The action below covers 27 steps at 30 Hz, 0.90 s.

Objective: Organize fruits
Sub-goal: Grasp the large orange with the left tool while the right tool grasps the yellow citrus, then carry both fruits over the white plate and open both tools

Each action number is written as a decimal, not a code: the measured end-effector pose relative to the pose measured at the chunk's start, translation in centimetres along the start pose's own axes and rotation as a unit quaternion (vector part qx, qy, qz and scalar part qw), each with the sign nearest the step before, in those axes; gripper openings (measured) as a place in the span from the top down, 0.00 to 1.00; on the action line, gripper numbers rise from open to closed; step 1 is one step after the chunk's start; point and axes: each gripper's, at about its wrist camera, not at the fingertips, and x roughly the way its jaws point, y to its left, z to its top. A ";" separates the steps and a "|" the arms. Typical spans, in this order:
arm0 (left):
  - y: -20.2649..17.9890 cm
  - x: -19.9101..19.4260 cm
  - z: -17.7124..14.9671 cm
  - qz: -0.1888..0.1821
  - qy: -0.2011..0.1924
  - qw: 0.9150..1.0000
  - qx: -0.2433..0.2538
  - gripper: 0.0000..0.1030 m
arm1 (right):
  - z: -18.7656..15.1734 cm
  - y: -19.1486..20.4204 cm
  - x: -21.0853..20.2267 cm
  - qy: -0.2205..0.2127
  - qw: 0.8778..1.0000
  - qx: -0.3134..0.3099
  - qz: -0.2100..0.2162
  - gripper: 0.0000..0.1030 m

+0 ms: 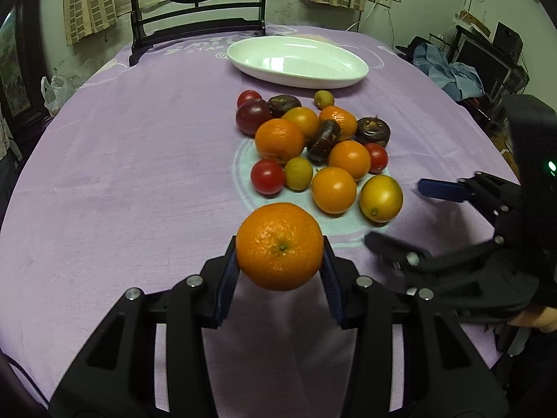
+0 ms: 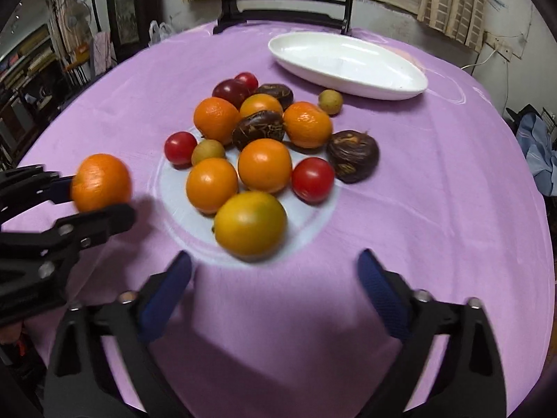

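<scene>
Left tongs (image 1: 280, 254) clamp an orange (image 1: 279, 246), held near the fruit pile (image 1: 313, 149). Right tongs (image 2: 275, 271) stand apart, facing the pile, gripping nothing.

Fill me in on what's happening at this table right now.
A person is sorting fruit with a handheld claw in each hand. The left claw is shut on a mandarin, held above the purple tablecloth. The right claw is open and holds nothing, pointed at the yellow-orange fruit at the near edge of the pile. The other fruit lies loose on the cloth. The white oval dish beyond the pile has nothing in it yet.
</scene>
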 end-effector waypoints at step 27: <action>0.1 8.1 19.9 0.005 -0.024 1.000 -0.020 0.57 | 13.5 -10.1 0.3 -0.109 0.993 0.049 -0.012 0.59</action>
